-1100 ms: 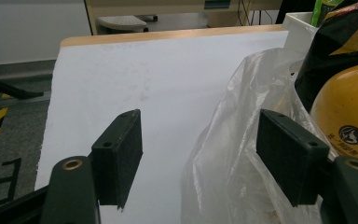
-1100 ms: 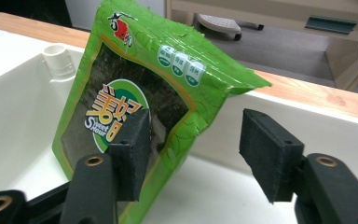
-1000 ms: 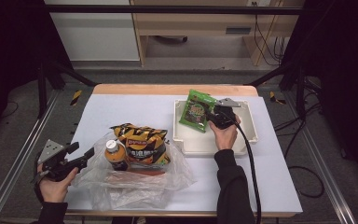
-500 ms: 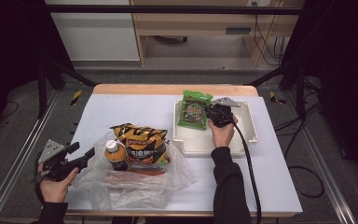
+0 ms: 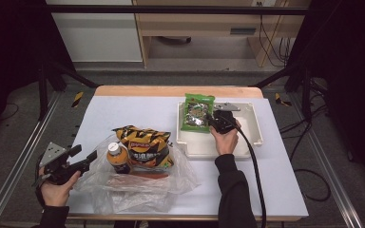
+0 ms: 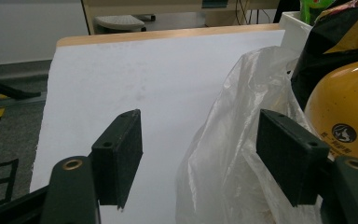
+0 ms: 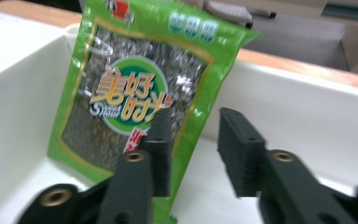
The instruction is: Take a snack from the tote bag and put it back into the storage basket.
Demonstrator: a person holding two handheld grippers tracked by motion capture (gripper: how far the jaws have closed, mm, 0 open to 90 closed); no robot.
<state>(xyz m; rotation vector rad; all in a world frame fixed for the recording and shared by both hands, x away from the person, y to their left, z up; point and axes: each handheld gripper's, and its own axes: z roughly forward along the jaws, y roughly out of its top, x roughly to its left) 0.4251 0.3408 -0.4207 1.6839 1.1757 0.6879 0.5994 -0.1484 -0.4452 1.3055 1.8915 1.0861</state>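
**Green packet propped in the white tray, right tongs just beside it**

A white tray (image 5: 247, 142) sits on the right half of the desk (image 5: 138, 114). In it a green snack packet (image 5: 197, 112) stands tilted against the far left wall, its top edge poking above the rim. On the left half lies a crumpled clear plastic bag (image 5: 138, 190) holding a black-and-orange crisp bag (image 5: 145, 145) and an orange bottle (image 5: 118, 159) with a white cap.

The packet is glossy bright green with a yellow border, a see-through window showing dark speckled contents, and a round logo with yellow and white lettering in the middle.

The right tongs (image 7: 193, 154) hover inside the tray at the packet's lower right corner. Their jaws stand narrowly apart and have just been opening a little; the left jaw overlaps the packet's edge in the right gripper view, with nothing pinched between the pads. The left tongs (image 6: 198, 154) rest at the near left edge of the desk, jaws wide, the rim of the plastic bag lying loosely between them.

Against a second ago, the packet sits further left and more upright against the tray wall. The bag and its contents lie unchanged.
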